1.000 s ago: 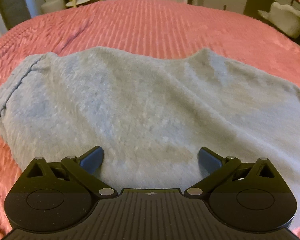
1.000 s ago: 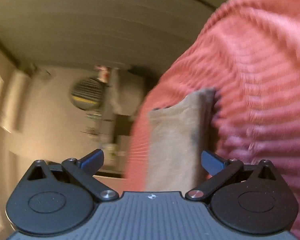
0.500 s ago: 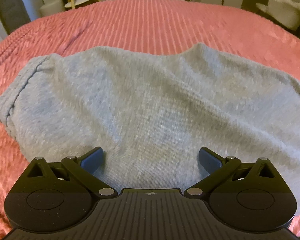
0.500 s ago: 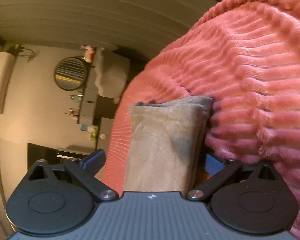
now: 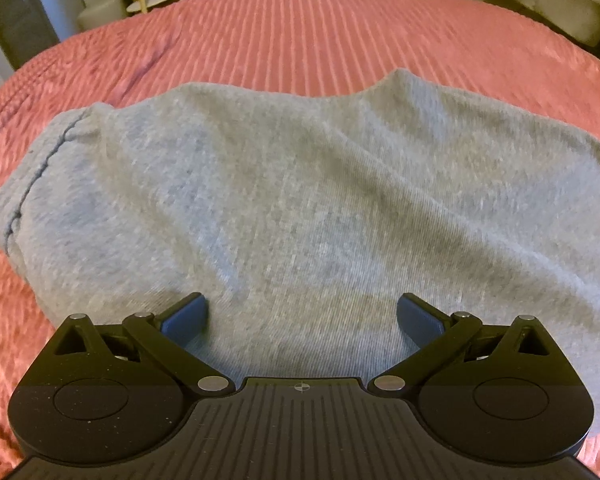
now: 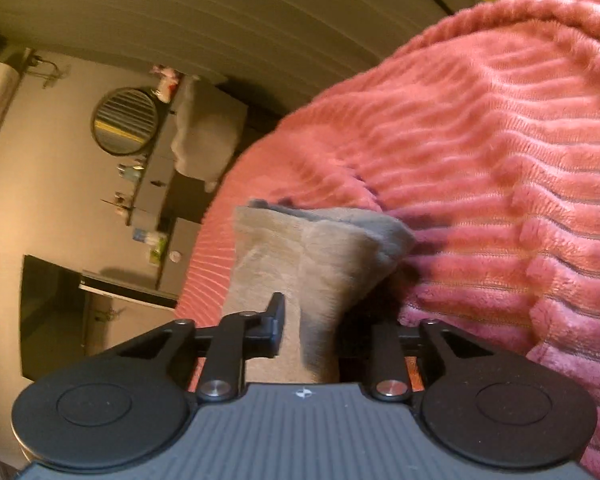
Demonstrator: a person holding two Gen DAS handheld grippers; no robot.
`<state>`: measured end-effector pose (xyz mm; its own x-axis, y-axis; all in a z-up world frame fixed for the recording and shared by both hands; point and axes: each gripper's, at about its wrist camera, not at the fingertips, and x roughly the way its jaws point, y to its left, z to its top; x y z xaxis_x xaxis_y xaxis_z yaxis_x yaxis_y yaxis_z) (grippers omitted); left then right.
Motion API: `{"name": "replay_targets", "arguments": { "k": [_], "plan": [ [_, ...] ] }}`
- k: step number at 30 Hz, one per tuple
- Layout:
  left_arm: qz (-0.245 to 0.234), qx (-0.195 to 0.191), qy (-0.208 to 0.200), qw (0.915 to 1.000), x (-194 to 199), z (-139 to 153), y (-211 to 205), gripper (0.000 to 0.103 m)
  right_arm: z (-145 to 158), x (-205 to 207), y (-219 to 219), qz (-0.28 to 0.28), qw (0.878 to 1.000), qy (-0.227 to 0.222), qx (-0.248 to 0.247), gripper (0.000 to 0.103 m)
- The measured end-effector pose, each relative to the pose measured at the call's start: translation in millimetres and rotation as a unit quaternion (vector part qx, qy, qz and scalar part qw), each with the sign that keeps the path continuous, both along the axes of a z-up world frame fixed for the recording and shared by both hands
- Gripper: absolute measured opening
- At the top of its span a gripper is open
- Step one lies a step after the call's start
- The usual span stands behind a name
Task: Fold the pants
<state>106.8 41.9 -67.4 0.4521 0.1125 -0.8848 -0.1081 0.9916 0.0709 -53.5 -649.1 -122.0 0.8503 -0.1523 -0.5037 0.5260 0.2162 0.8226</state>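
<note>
Pants (image 5: pixel 300 200): grey, spread flat on a pink ribbed blanket (image 5: pixel 300 40), waistband at left.
Left gripper (image 5: pixel 302 316): jaws wide apart, poised over the near part of the pants, cloth lying under the gap between the fingers, nothing pinched.
Right gripper (image 6: pixel 312 328): jaws had just been closing; now clamped on a bunched leg end of the pants, which stuck out beyond the fingertips against the blanket.

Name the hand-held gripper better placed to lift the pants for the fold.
Right: the right hand-held gripper has just closed on the pants leg end; the left hand-held gripper hangs open above them.
</note>
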Motion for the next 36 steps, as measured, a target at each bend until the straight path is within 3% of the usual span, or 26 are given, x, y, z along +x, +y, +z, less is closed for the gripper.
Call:
{"name": "replay_targets", "arguments": {
  "k": [4,6,7,13,16,21,28,30,33,36],
  "plan": [
    [0.0,-0.001,0.0,1.0,0,0,1,0.103,15,13,7,0.014,0.999,0.008,-0.049,0.025],
    [0.0,-0.003,0.0,1.0,1,0,2,0.103,23,19,13,0.025,0.996,0.017,-0.081,0.012],
    [0.0,-0.003,0.0,1.0,1,0,2,0.103,24,21,15,0.028,0.995,0.024,-0.089,0.012],
    [0.0,-0.007,0.0,1.0,1,0,3,0.103,13,14,9,0.016,0.998,0.032,-0.049,0.017],
    [0.001,-0.01,0.0,1.0,1,1,3,0.103,10,9,10,0.008,0.999,0.03,-0.044,0.01],
    [0.005,-0.015,-0.001,0.9999,1,1,3,0.103,31,12,27,0.005,0.995,0.027,-0.091,0.009],
    [0.012,-0.032,-0.002,0.9994,1,4,8,0.103,51,14,37,0.008,0.994,0.007,-0.105,0.009],
    [0.014,-0.037,-0.003,0.9992,1,4,9,0.103,50,15,37,0.005,0.994,0.025,-0.11,0.009],
    [0.016,-0.043,-0.004,0.9989,1,5,9,0.103,41,18,35,-0.003,0.989,0.097,-0.108,0.009],
    [0.016,-0.049,-0.005,0.9986,1,5,10,0.103,37,13,34,-0.016,0.99,0.101,-0.101,0.009]
  ]
}}
